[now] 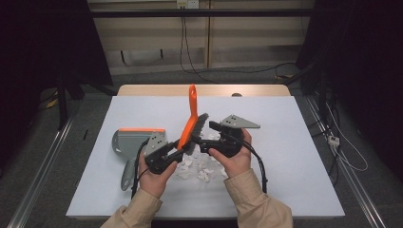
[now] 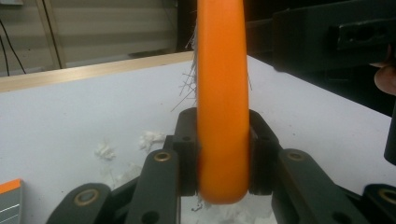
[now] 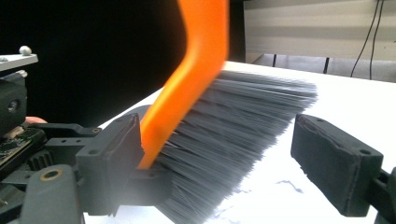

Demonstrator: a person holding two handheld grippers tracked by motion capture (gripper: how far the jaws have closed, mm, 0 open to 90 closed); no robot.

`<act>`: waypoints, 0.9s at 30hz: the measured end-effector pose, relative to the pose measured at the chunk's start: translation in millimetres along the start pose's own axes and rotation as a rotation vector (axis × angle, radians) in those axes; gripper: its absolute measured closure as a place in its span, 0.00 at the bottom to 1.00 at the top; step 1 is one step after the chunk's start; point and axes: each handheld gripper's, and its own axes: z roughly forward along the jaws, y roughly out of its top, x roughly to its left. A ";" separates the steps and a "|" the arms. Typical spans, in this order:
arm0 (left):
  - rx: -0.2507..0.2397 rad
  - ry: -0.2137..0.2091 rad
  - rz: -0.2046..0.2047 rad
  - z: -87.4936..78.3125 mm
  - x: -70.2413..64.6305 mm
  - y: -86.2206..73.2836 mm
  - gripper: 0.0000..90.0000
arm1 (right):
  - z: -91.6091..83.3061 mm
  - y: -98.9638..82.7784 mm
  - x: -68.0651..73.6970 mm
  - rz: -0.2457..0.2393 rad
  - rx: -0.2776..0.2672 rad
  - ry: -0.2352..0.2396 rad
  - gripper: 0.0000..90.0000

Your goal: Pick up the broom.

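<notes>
so the hand brush [image 1: 191, 118] is bright orange plastic with a long handle and dark grey bristles, standing tilted over the white table [image 1: 294, 156]. my left gripper [image 2: 223, 158] is clamped tight on its orange back. my right gripper [image 3: 233, 154] sits spread wide around the bristles, one pad against the orange back, the other clear.

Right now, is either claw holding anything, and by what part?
The left claw clamps the orange brush at its back near the head; the right claw stands open around the bristles.
</notes>
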 end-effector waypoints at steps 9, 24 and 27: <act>0.002 0.001 0.005 2.2 -3.1 -2.3 0.79 | 11.7 -2.2 9.8 0.010 0.013 -0.021 0.23; -0.036 0.031 0.075 0.7 -17.8 0.0 0.75 | 24.8 0.5 21.8 0.148 0.048 -0.087 0.36; -0.039 0.044 0.106 1.8 -22.6 0.0 0.74 | 21.8 3.4 21.2 0.216 0.035 -0.092 0.45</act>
